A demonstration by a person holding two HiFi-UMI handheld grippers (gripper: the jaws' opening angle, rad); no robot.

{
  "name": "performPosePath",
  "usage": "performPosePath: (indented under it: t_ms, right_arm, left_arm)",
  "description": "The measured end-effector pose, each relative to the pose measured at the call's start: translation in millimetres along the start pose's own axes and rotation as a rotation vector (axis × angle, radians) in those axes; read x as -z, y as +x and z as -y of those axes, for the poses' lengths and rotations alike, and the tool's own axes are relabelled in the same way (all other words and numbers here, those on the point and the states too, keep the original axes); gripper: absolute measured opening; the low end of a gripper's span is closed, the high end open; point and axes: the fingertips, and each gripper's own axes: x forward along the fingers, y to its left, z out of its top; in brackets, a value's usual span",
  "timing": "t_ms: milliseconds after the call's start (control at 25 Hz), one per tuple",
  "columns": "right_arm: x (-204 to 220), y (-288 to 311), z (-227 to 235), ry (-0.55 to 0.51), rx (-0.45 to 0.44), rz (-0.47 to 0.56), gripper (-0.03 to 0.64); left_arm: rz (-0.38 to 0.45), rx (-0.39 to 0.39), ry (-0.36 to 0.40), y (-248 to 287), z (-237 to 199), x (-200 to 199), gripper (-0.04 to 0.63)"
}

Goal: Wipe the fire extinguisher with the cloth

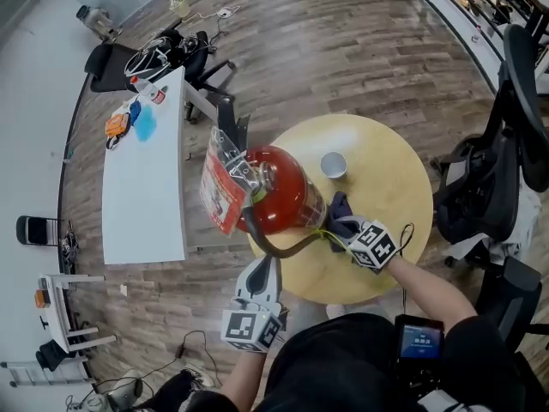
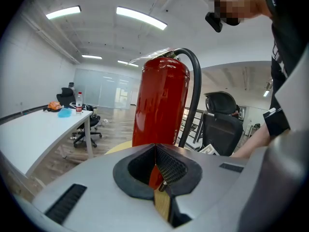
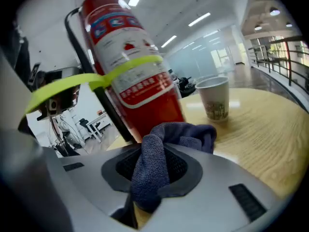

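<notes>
The right gripper [image 3: 153, 164] is clamped on a fold of the blue cloth [image 3: 186, 133], low beside the red fire extinguisher [image 1: 279, 191] standing on the round table [image 1: 390, 187]. The left gripper [image 2: 157, 170] has its jaws together on nothing, near the black hose [image 1: 287, 247]. To wipe well, press the bunched cloth firmly on the red body and sweep around it. Steady the top with the left gripper and keep clear of the paper cup [image 3: 215, 98].

A wood-plank floor [image 1: 343, 50] runs under a round wooden table [image 1: 403, 187], a long white desk [image 1: 141, 196] and black office chairs [image 1: 523, 101]. Strip lights [image 2: 141, 17] line the white ceiling [image 2: 96, 37]; a glass partition [image 2: 104, 93] stands beyond.
</notes>
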Motion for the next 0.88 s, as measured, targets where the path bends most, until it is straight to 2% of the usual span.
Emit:
performPosePath:
  t_ms: [160, 280, 400, 480, 600, 760, 880]
  right_arm:
    - [-17, -27, -45, -0.070, -0.094, 0.114, 0.097]
    - [-40, -62, -75, -0.168, -0.090, 0.193, 0.097]
    - [-71, -93, -96, -0.203, -0.005, 0.310, 0.097]
    - [-88, -112, -104, -0.165, 0.066, 0.392, 0.097]
    - [-101, -133, -122, -0.107, 0.122, 0.478, 0.098]
    - [-103, -158, -162, -0.171, 0.239, 0.499, 0.098]
    - [-92, -170, -206, -0.222, 0.306, 0.499, 0.097]
  left_arm:
    - [-0.015, 0.024, -0.015, 4, 4, 11, 0.023]
    - [-0.018, 0.057, -0.019, 6, 11, 16, 0.023]
    - [-0.009, 0.101, -0.021, 1, 21, 18, 0.023]
    - [0.009, 0.142, -0.024, -4, 32, 17, 0.023]
    - [0.047, 0.176, -0.031, -24, 45, 15, 0.023]
    - [0.106, 0.228, -0.023, -66, 62, 12, 0.023]
    - [0.146, 0.232, -0.016, -109, 70, 11, 0.023]
